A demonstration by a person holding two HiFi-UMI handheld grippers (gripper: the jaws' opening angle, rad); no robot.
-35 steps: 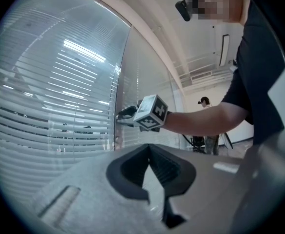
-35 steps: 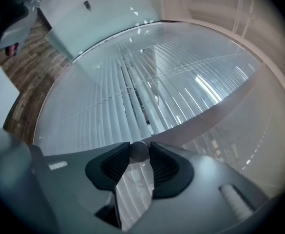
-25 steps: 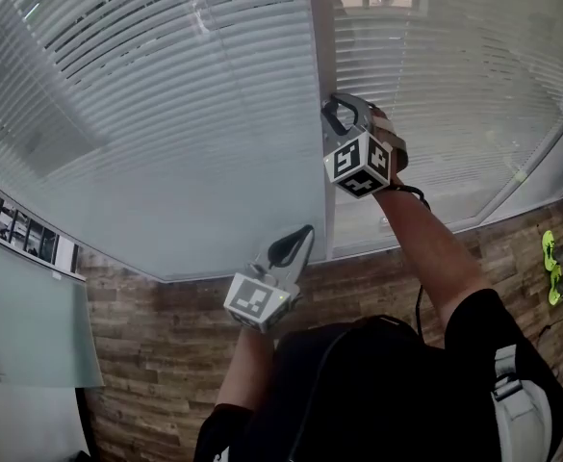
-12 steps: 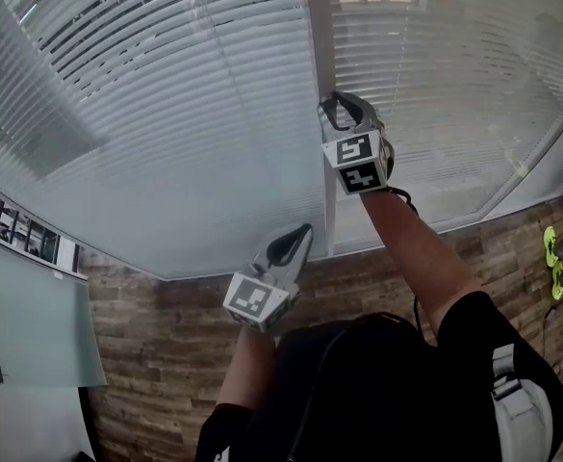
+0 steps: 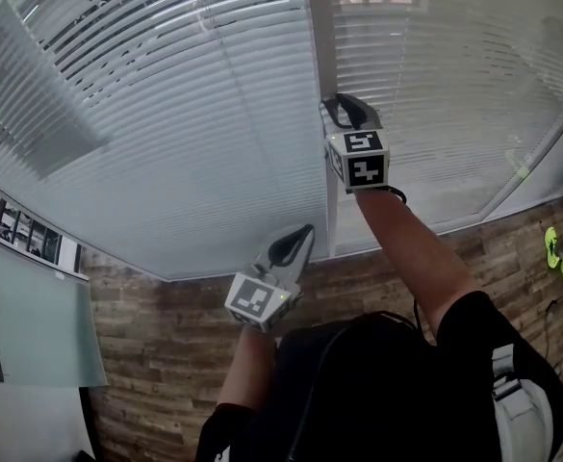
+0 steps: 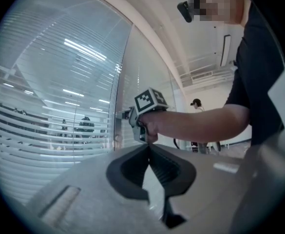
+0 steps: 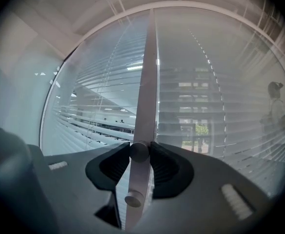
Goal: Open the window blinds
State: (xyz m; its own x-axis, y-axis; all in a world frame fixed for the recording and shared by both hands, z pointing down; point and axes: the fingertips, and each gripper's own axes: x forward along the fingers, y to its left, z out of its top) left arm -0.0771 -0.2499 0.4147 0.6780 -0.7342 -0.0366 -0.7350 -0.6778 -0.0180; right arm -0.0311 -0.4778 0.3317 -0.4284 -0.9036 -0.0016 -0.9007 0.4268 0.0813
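Right now the right claw (image 5: 346, 114) is closed partway, its two dark pads pressing from either side on a small round grey knob (image 7: 139, 151) that stands out of the pale vertical frame post (image 7: 147, 96) between the two glass panes. A second, similar knob (image 7: 134, 199) sits lower on the same post, just beneath the jaws and untouched.

The relation that matters is the knob's axis. It juts straight out of the post toward the claw, in line with the way the claw points, so any turn given to it would have to be a roll of the wrist about that line, not a pull or a push. The post itself runs up and down, at right angles to the grip.

The white horizontal slatted blinds (image 5: 166, 114) lie behind the glass on both sides of the post, out of direct reach. Dark gaps show between the upper slats of the left pane, while the lower slats look flat and closed, so the opening seems only partly done.

The right hand is the one on the knob. The left claw (image 6: 149, 149) hangs lower and well apart from it, near the sill, its jaws pressed together with nothing between them, and looks idle
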